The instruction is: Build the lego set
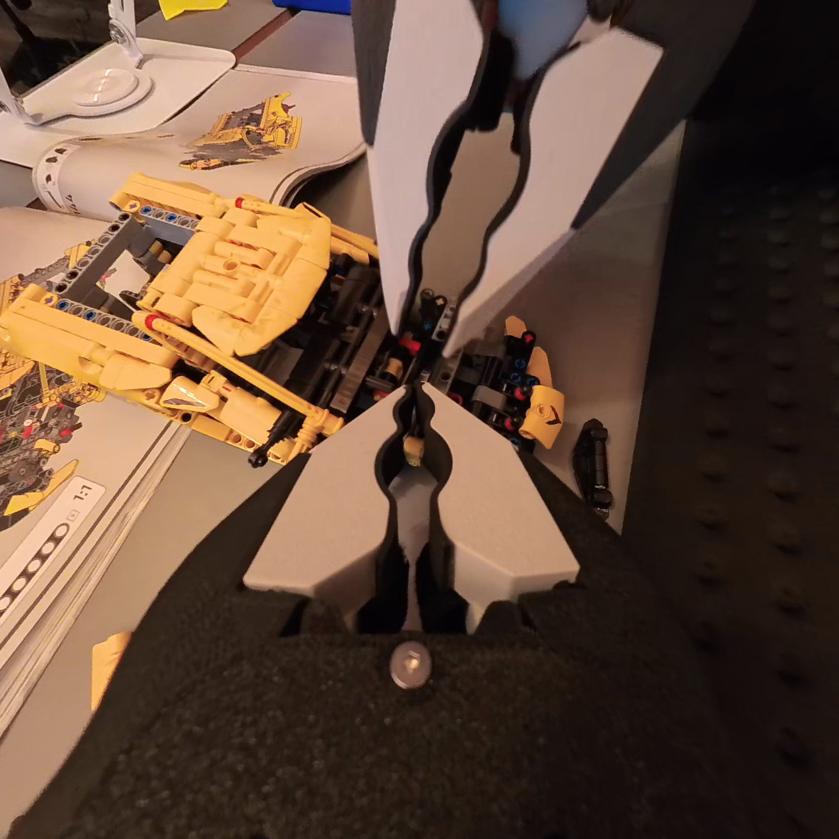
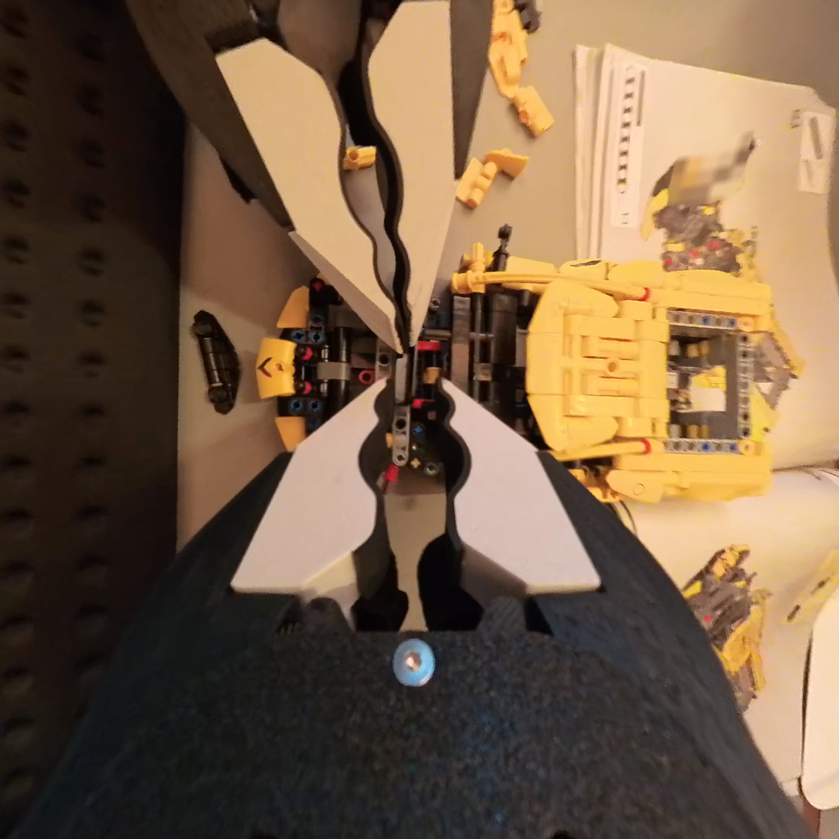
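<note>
A yellow and black Lego bulldozer model (image 1: 236,281) lies on the grey table, and it also shows in the right wrist view (image 2: 590,363). My left gripper (image 1: 414,392) is shut on a small tan piece on a thin black axle (image 1: 413,447), held at the model's black rear frame. In the right wrist view the left gripper (image 2: 405,349) comes down from above with its tips together. My right gripper (image 2: 414,383) is open and straddles a dark grey beam (image 2: 402,426) in the same frame. It enters the left wrist view (image 1: 420,343) from the top.
A loose black curved part (image 1: 592,463) lies beside the model's rear. An open instruction booklet (image 1: 113,454) lies under and beside the model. Loose yellow parts (image 2: 490,175) lie on the table. A dark studded board (image 2: 68,318) borders the table. A white stand (image 1: 113,86) is farther off. Only a small space, under 4 cm, lies between the two pairs of fingers.
</note>
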Demonstrator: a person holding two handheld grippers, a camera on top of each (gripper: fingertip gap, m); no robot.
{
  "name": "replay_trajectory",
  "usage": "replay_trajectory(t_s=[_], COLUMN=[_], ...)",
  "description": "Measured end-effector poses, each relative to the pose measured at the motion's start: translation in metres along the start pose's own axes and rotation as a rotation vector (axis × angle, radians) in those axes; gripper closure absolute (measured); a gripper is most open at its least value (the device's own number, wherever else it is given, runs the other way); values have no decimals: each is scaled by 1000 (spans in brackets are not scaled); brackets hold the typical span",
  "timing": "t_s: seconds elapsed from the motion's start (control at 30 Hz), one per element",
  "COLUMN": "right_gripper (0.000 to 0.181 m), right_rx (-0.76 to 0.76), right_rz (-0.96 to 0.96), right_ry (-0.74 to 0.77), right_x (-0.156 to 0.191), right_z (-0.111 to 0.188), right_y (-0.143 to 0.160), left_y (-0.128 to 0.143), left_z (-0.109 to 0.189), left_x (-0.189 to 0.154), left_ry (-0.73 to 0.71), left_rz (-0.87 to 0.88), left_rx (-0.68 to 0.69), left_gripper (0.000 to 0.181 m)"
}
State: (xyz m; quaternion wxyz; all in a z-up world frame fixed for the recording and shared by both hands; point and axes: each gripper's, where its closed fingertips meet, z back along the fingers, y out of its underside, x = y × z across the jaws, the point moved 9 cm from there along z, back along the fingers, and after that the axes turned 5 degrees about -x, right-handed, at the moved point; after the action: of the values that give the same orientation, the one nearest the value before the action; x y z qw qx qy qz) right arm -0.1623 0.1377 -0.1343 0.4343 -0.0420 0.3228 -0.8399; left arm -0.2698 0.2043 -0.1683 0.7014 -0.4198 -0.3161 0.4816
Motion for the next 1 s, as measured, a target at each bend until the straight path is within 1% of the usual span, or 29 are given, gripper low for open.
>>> replay_trajectory(t_s=[0.03, 0.1, 0.23, 0.27, 0.47, 0.6, 0.73, 0.8, 0.83, 0.9, 1.0], right_gripper=[171, 175, 176, 181, 181, 181, 181, 181, 181, 181, 181], right_rx=[-23, -64, -17, -17, 3, 18, 35, 50, 56, 61, 62], right_rz=[-5, -21, -16, -12, -7, -9, 40, 53, 52, 64, 110], right_ry=[21, 35, 24, 16, 0, 21, 55, 62, 63, 68, 99], right_x=[-1, -1, 0, 0, 1, 2, 6, 6, 6, 7, 10], right_z=[4, 6, -5, -7, -6, -7, -7, -8, -8, -8, -9], right_y=[0, 1, 6, 6, 6, 6, 5, 4, 4, 3, 4], left_y=[0, 0, 0, 0, 1, 3, -1, -3, -2, 1, 1], left_z=[0, 0, -1, -1, 4, 2, 5, 5, 3, 0, -1], left_x=[0, 0, 0, 0, 3, 4, 4, 2, 1, 0, 1], left_ry=[-1, -1, 0, 2, -10, -17, -44, -17, 8, 11, 3], left_rz=[-2, -1, 4, 3, 13, 6, -23, -6, 6, -2, 13], left_rx=[0, 0, -3, -3, -1, 21, -2, -34, -22, 15, 8], left_gripper=[181, 181, 181, 181, 181, 181, 181, 181, 181, 181, 181])
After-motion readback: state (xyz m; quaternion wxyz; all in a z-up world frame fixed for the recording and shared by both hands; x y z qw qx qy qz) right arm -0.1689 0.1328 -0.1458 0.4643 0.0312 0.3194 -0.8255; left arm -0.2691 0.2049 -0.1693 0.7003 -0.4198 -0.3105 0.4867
